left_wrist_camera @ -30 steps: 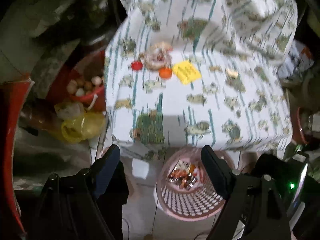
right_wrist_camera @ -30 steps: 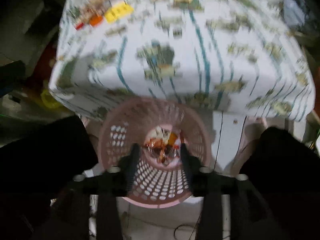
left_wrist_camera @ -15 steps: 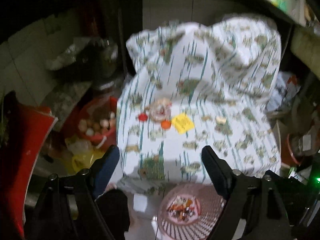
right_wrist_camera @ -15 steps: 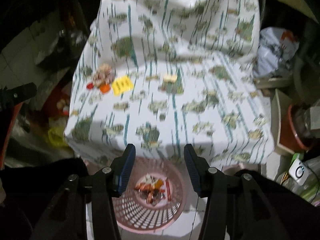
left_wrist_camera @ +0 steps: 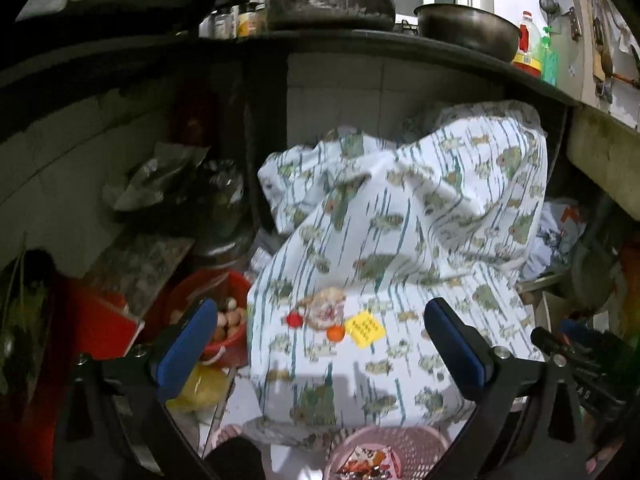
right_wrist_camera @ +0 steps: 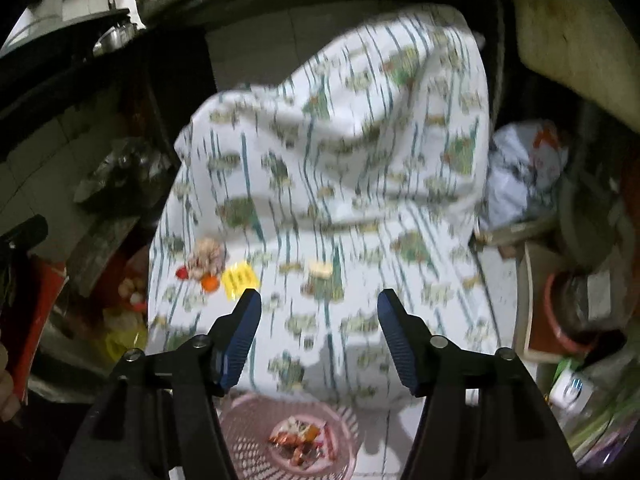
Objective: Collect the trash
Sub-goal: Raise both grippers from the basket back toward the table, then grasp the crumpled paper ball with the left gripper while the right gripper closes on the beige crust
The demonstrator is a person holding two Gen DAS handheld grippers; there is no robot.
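On the patterned cloth-covered table [left_wrist_camera: 400, 352] lie a crumpled wrapper [left_wrist_camera: 326, 308], a red cap [left_wrist_camera: 294, 319], an orange cap [left_wrist_camera: 335, 333] and a yellow paper [left_wrist_camera: 365, 328]. The right wrist view shows the same wrapper [right_wrist_camera: 206, 258], yellow paper [right_wrist_camera: 239, 279] and a small pale scrap [right_wrist_camera: 321, 269]. A pink basket [right_wrist_camera: 248, 436] holding wrappers stands on the floor in front of the table; its rim shows in the left wrist view [left_wrist_camera: 416, 444]. My left gripper [left_wrist_camera: 320, 344] is open and empty, above the table's front. My right gripper [right_wrist_camera: 319, 332] is open and empty, above the basket.
A red bowl of eggs [left_wrist_camera: 224, 320] and a yellow bag [left_wrist_camera: 200, 388] sit left of the table. Pots stand on a dark shelf [left_wrist_camera: 360, 40] above. A white bag [right_wrist_camera: 520, 176] and a red-rimmed container [right_wrist_camera: 568, 320] crowd the right side.
Both grippers have risen and tilted up from over the basket toward the table. The right gripper's jaws have opened wider. The basket has slid to the bottom of both views.
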